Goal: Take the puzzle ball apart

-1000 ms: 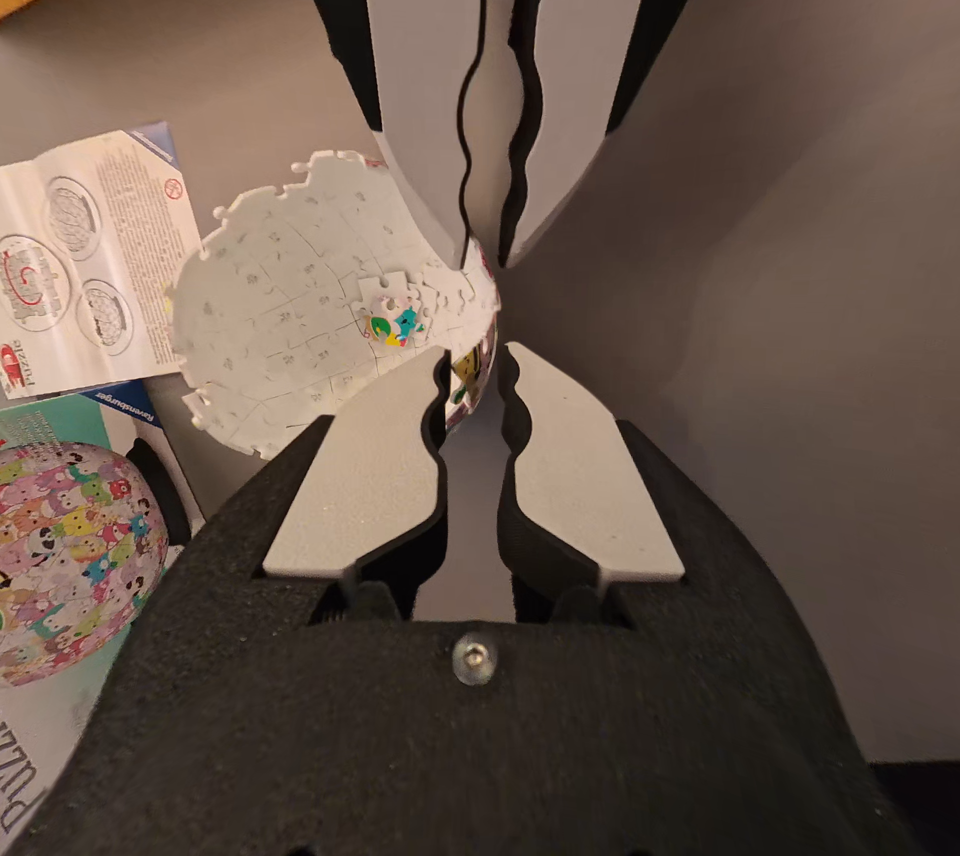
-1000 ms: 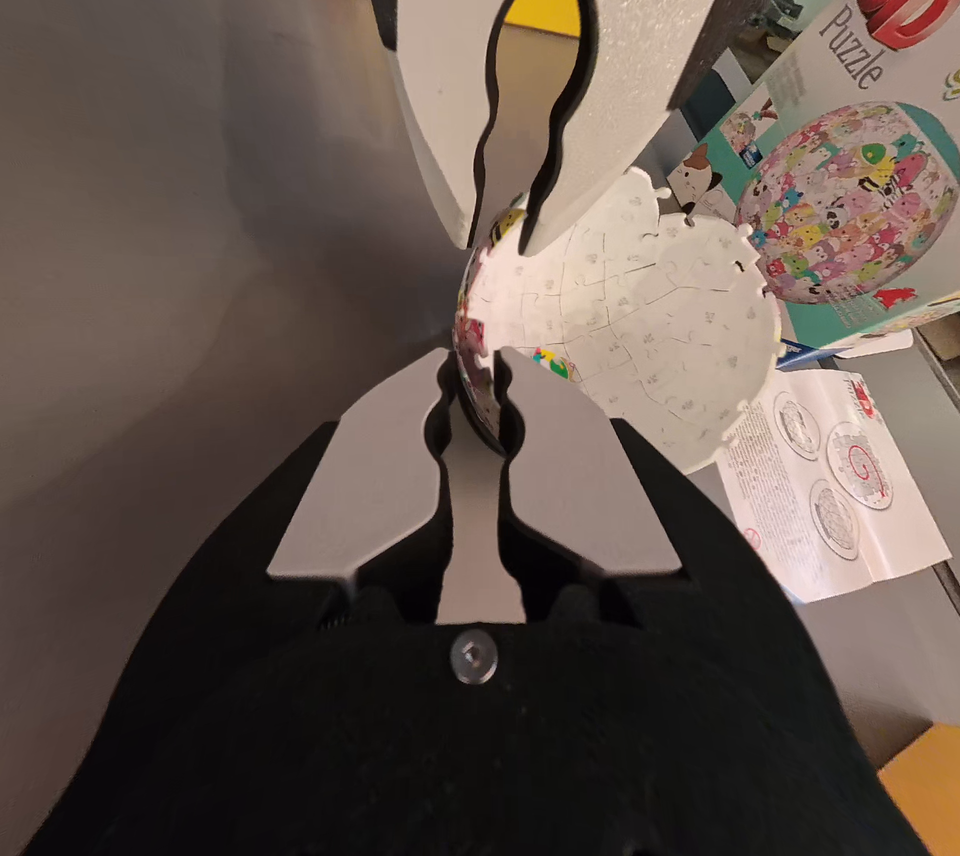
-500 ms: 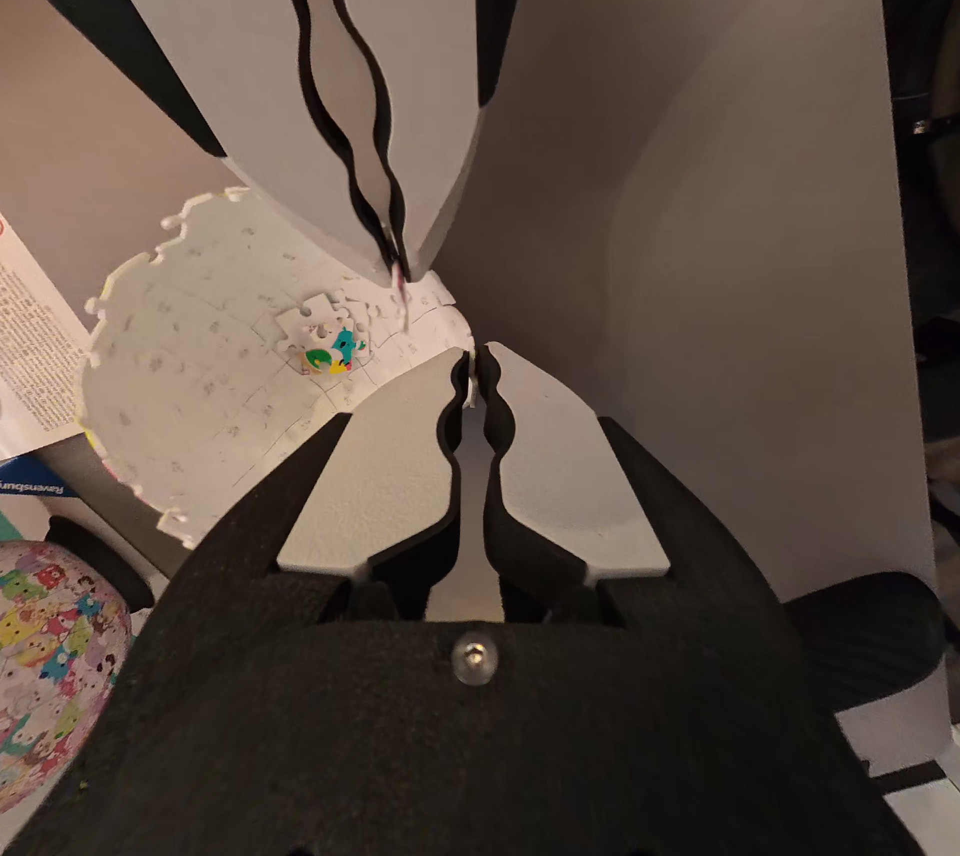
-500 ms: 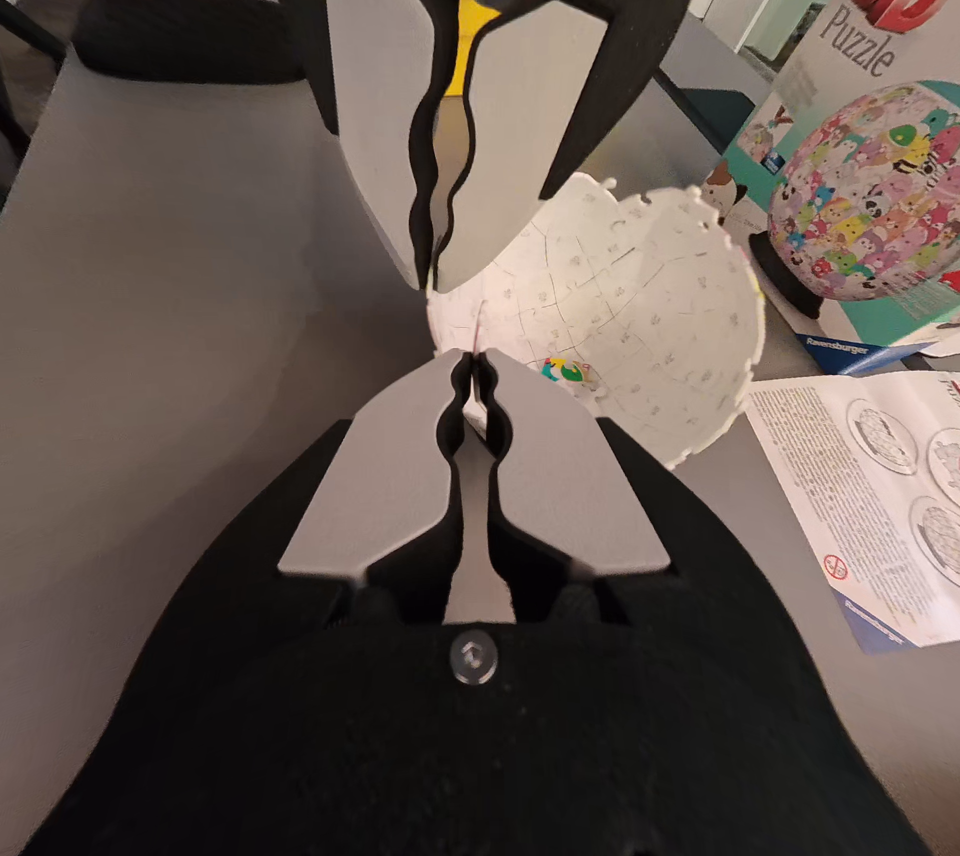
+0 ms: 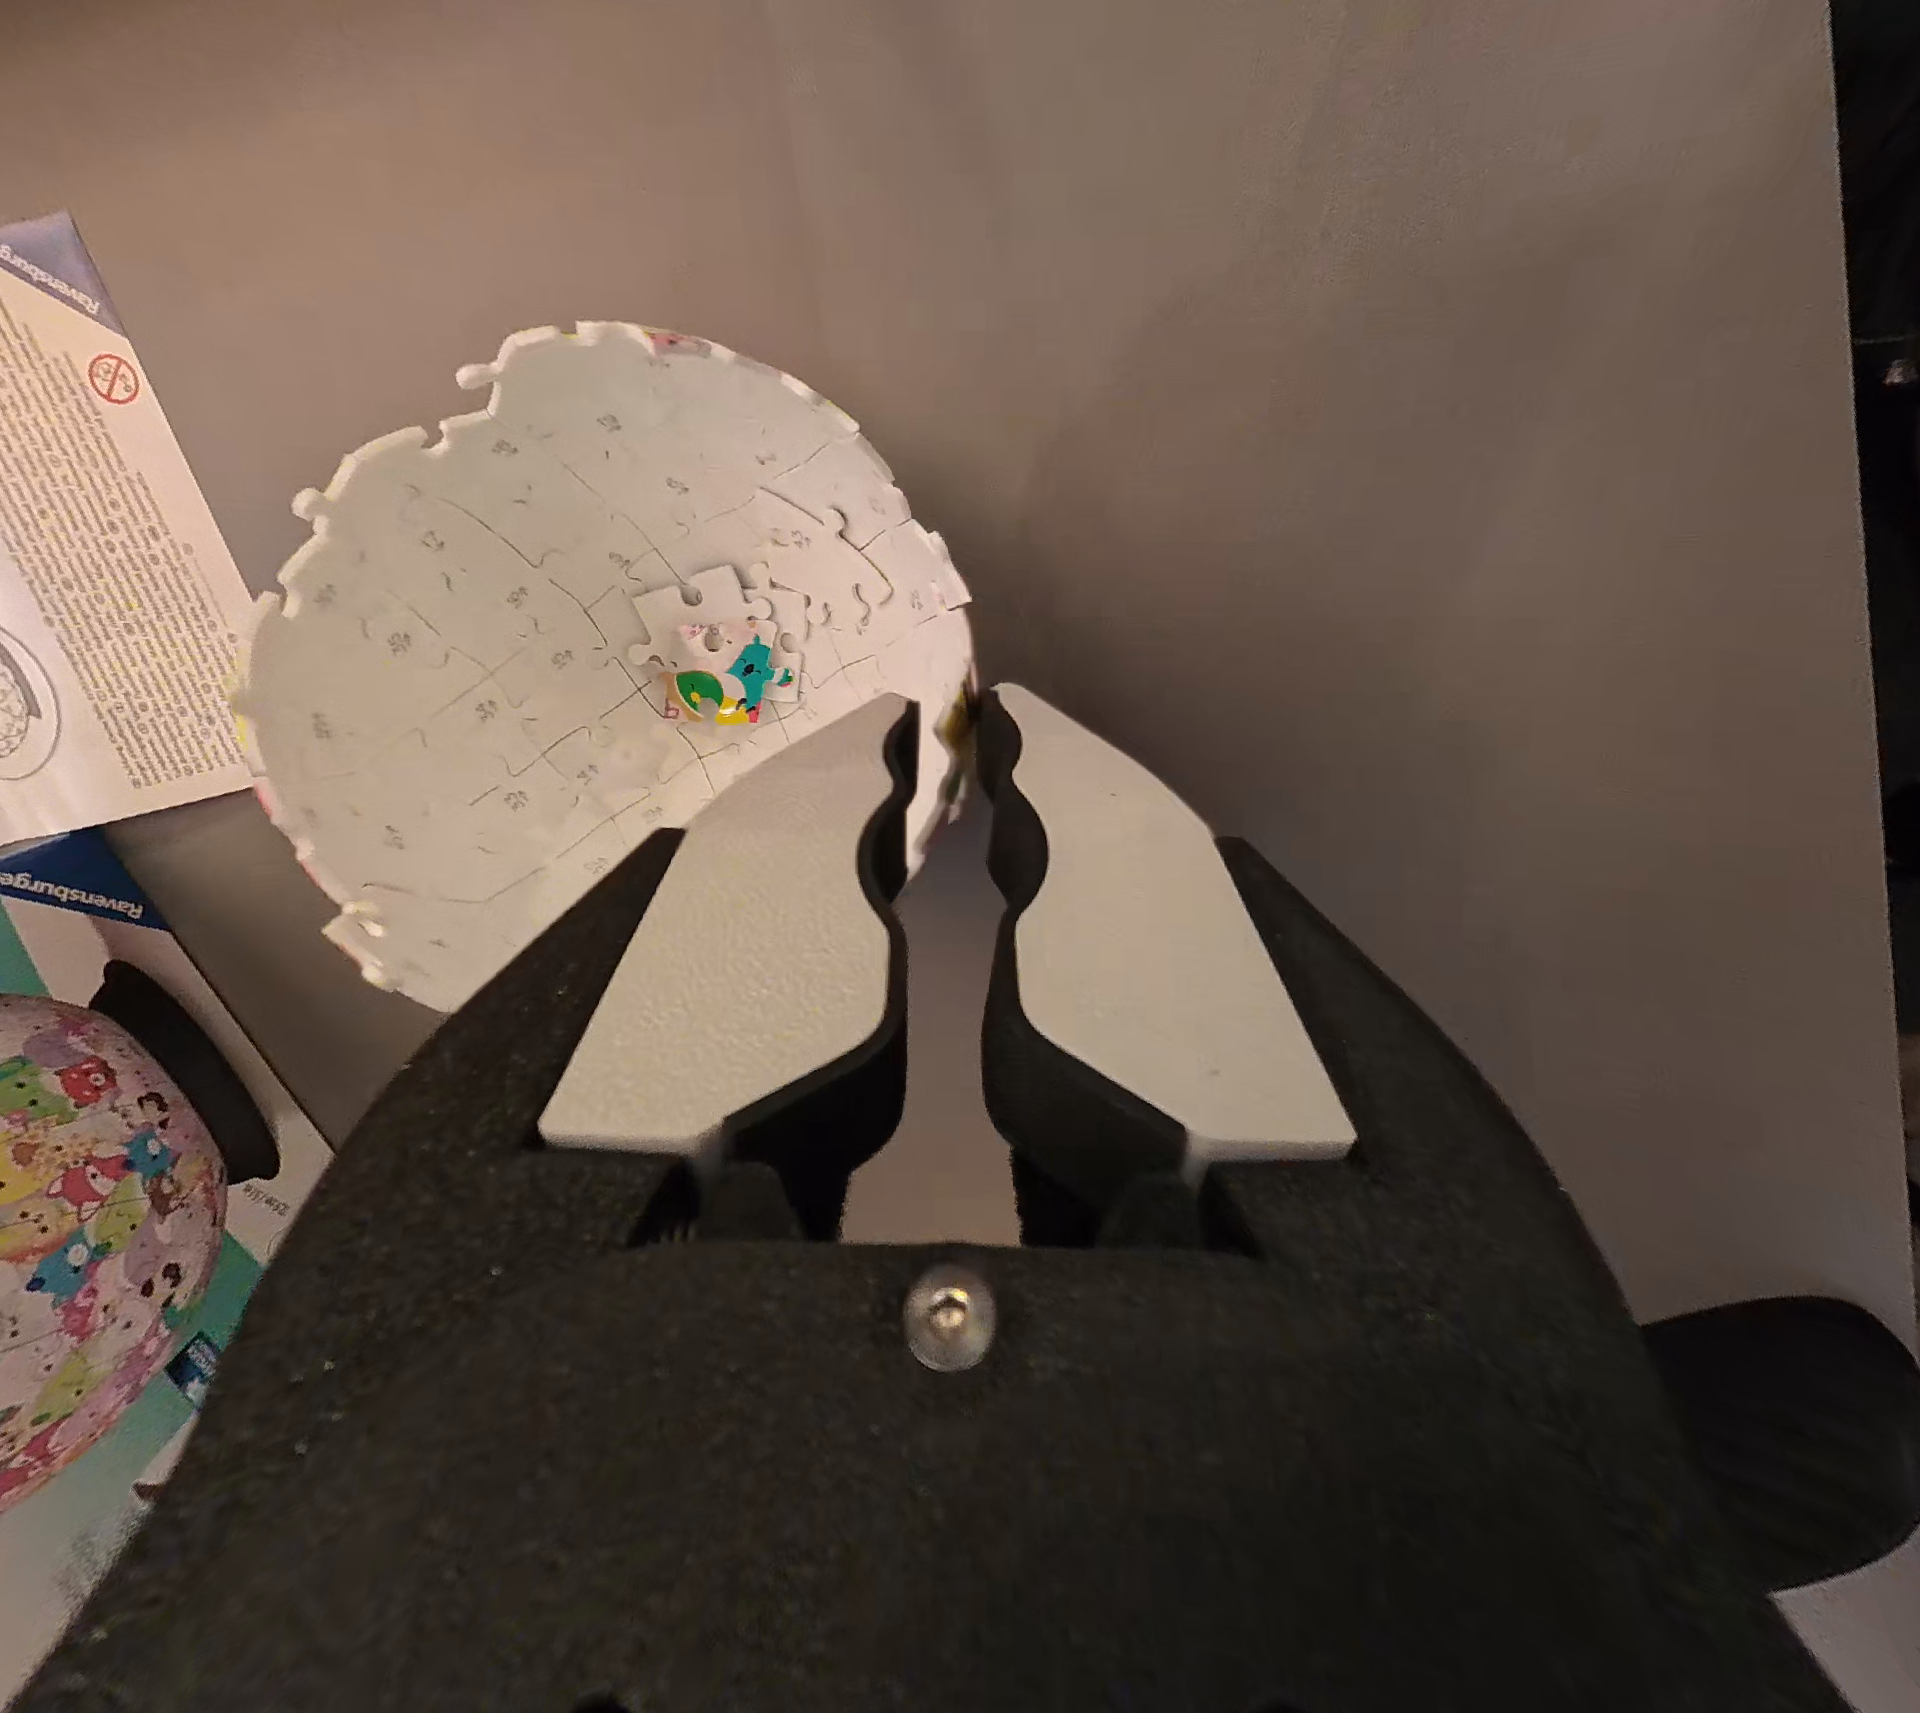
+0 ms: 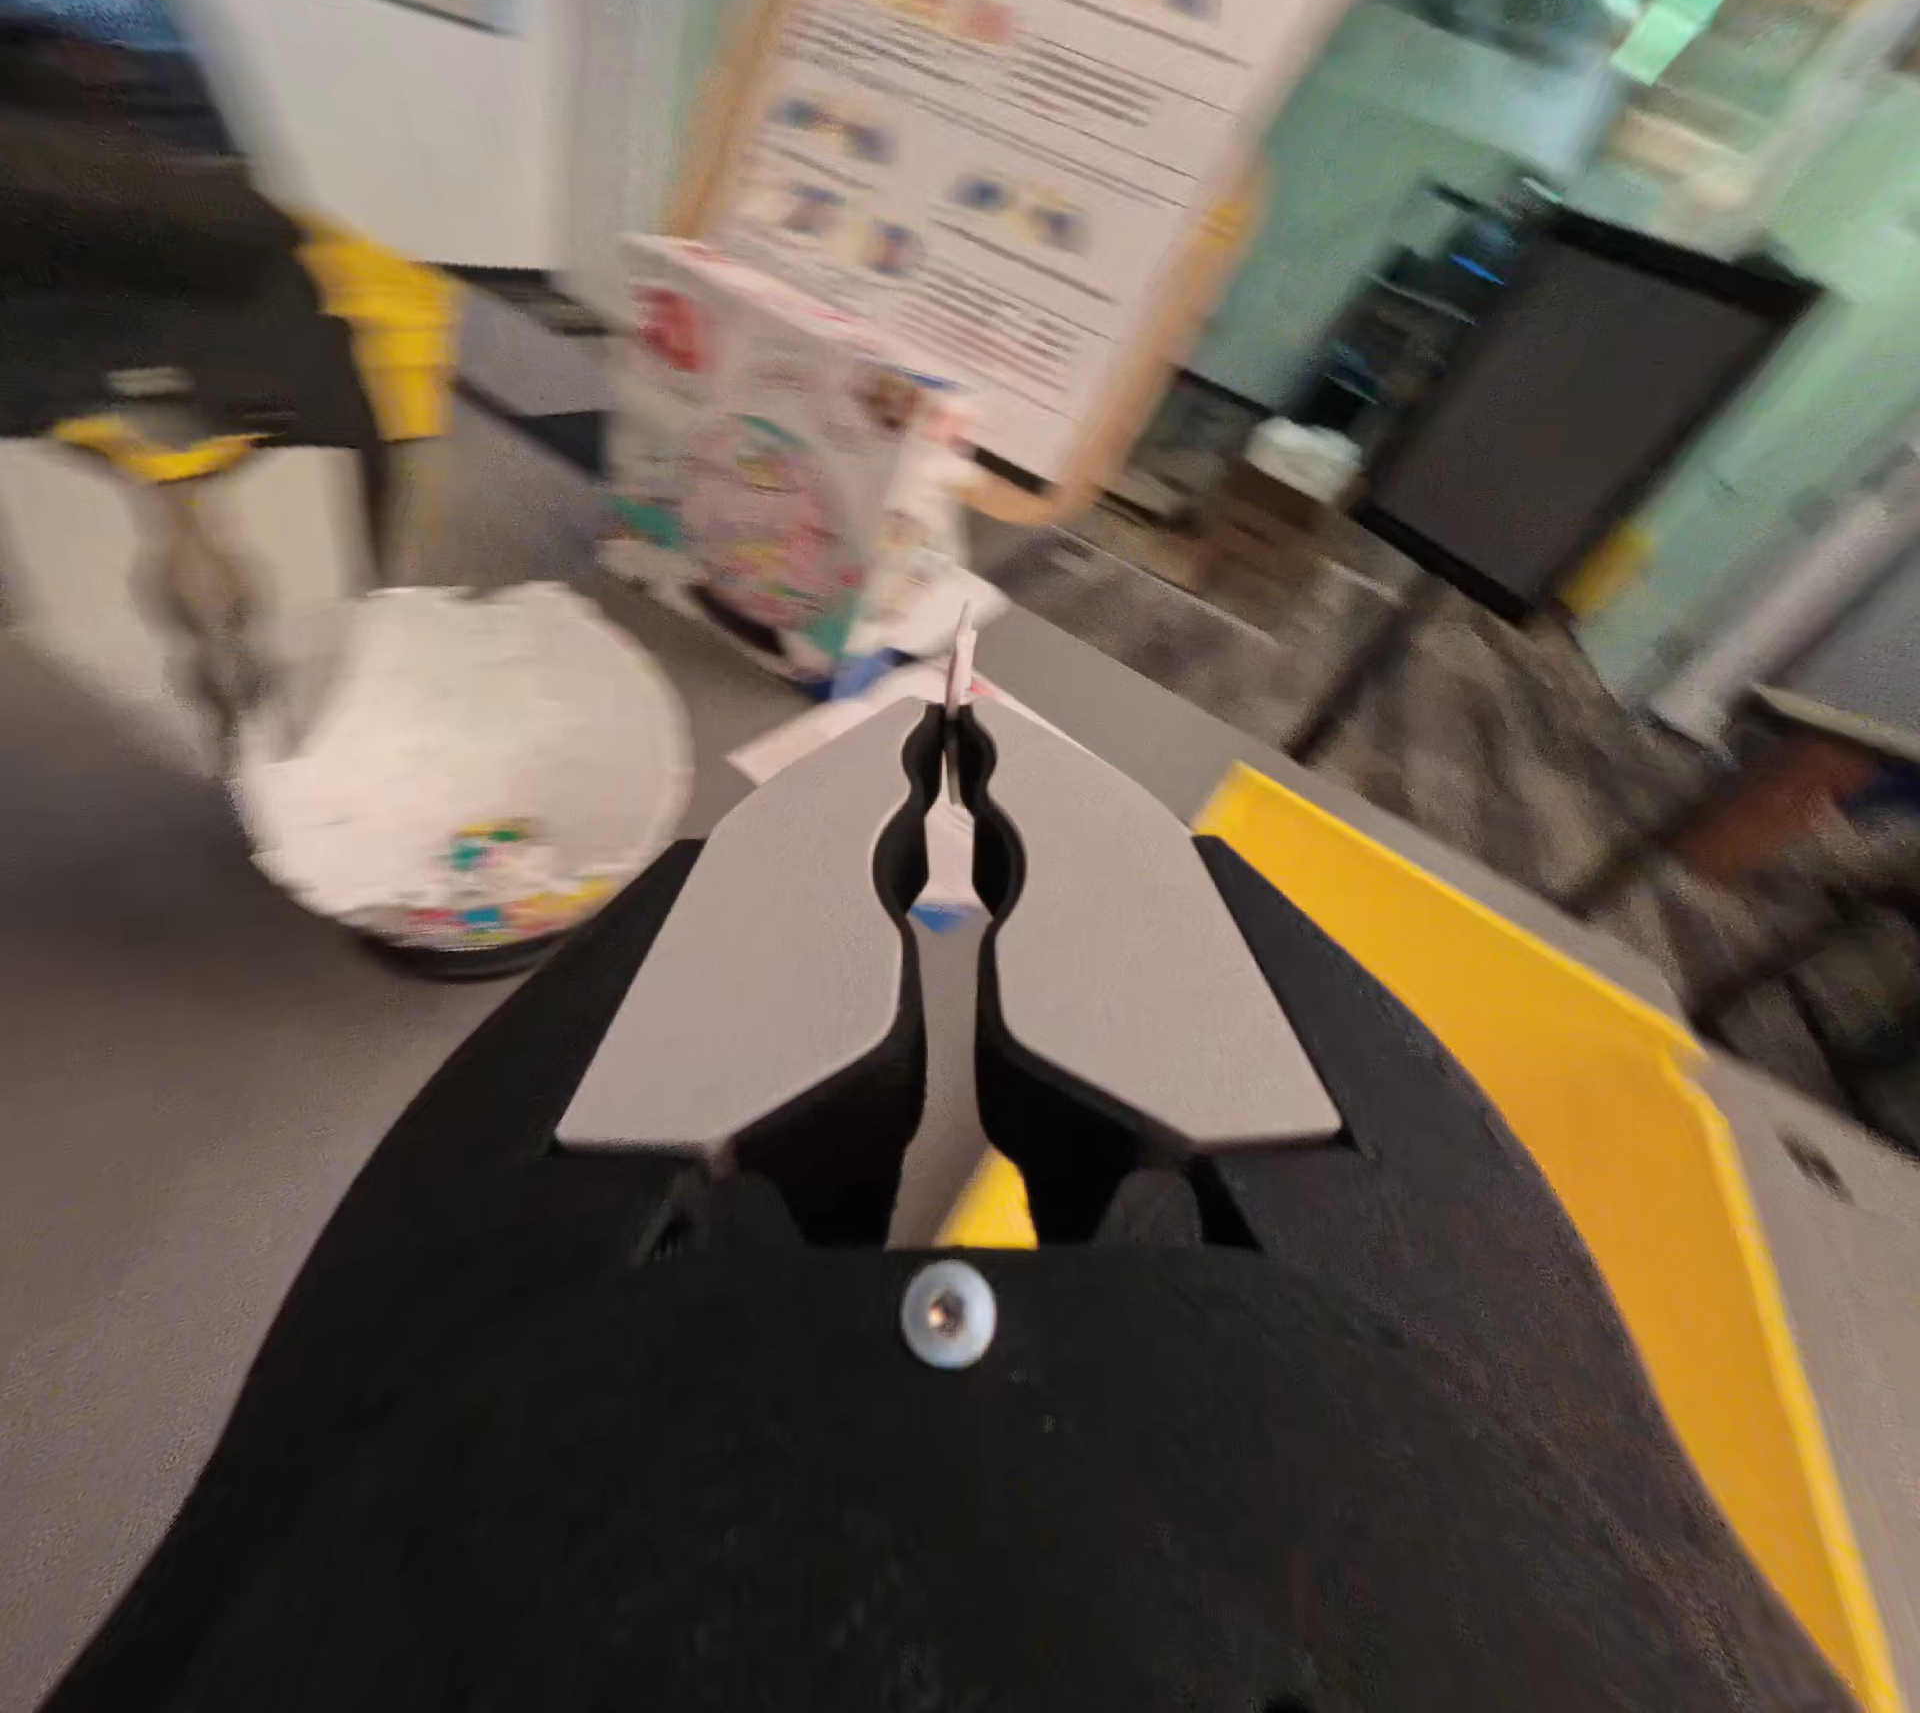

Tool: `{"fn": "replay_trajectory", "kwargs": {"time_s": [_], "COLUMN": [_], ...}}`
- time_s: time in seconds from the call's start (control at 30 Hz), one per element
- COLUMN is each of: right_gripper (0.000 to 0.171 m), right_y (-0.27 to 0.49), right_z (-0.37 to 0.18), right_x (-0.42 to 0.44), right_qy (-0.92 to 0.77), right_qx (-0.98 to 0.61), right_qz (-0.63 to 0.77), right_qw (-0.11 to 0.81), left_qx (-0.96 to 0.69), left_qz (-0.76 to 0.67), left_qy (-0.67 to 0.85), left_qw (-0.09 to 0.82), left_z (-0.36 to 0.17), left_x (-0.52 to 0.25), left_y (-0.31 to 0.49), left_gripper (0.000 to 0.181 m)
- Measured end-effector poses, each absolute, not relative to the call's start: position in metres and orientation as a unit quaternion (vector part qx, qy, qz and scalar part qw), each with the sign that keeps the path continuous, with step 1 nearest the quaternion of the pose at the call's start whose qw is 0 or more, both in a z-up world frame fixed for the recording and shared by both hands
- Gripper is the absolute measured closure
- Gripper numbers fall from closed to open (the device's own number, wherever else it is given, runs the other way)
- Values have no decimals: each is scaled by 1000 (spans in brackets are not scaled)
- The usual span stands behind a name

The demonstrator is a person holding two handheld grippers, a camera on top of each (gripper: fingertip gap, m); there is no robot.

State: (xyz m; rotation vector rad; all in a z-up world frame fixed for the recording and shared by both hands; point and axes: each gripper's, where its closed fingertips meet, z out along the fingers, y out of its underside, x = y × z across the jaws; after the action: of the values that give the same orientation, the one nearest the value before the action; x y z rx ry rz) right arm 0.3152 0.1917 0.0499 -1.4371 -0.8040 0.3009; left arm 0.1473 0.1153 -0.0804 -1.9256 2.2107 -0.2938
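The puzzle ball [image 5: 582, 707] is a half shell lying on its side on the grey bench [image 5: 1351, 416], its white inner face open to the left wrist view and its edge jagged with tabs. A loose piece [image 5: 727, 676] with a green and teal print lies inside it. The left gripper [image 5: 948, 707] pinches the shell's rim: one finger is inside the shell, the other outside, with a narrow gap between the tips where the rim passes. Left of the shell lie a leaflet [image 5: 94, 562] and the puzzle box [image 5: 94, 1196].

In the blurred right wrist view the shell [image 6: 457, 759] sits on the bench to the left, apart from the right gripper [image 6: 951, 713]. That gripper's fingers are pressed together on a thin piece [image 6: 961, 661], held edge-on and sticking out past the tips. A yellow bin [image 6: 1507, 1092] lies to its right, and the box [image 6: 748, 458] stands beyond the shell.
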Motion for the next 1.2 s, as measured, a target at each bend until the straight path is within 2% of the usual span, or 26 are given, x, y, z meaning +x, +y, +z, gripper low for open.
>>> {"fn": "replay_trajectory", "kwargs": {"time_s": [0.07, 0.17, 0.27, 0.33, 0.37, 0.47, 0.53, 0.7, 0.77, 0.83, 0.9, 0.97, 1.03, 1.2], "right_gripper": [168, 168, 168, 167, 166, 146, 144, 144, 144, 145, 145, 146, 146, 146], "right_y": [216, 266, 283, 284, 288, 291, 289, 272, 249, 201, 139, 108, 107, 120], "right_z": [40, -28, -111, -138, -141, -135, -119, -34, 16, 54, 63, 48, 20, -36], "right_x": [365, 429, 449, 458, 458, 452, 457, 461, 425, 363, 300, 255, 219, 174], "right_qy": [-281, -239, -263, -281, -285, -260, -236, -191, -239, -339, -438, -478, -509, -539], "right_qx": [-719, -839, -908, -921, -919, -923, -917, -829, -739, -627, -515, -490, -517, -571], "right_qz": [137, 60, 30, -20, -40, -5, 20, 76, 125, 229, 373, 461, 446, 384], "right_qw": [621, 485, 326, 270, 270, 284, 319, 521, 618, 663, 635, 565, 524, 487], "left_qx": [-646, -646, -646, -648, -648, -649, -650, -651, -654, -654, -659, -660, -661, -668], "left_qz": [-89, -74, -66, -64, -62, -56, -53, -56, -59, -69, -74, -76, -74, -75], "left_qy": [752, 754, 754, 754, 754, 753, 753, 751, 749, 747, 741, 740, 739, 726], "left_qw": [98, 98, 94, 92, 90, 86, 87, 89, 90, 96, 103, 99, 108, 145], "left_z": [-81, -80, -80, -80, -81, -80, -79, -78, -78, -76, -74, -72, -69, -62], "left_x": [146, 144, 142, 141, 140, 139, 139, 140, 141, 143, 145, 143, 142, 139], "left_y": [115, 117, 118, 119, 119, 119, 120, 120, 121, 122, 123, 122, 122, 124], "left_gripper": [173, 173, 173, 173, 173, 173, 173, 173, 173, 171, 167, 164, 162, 161]}}
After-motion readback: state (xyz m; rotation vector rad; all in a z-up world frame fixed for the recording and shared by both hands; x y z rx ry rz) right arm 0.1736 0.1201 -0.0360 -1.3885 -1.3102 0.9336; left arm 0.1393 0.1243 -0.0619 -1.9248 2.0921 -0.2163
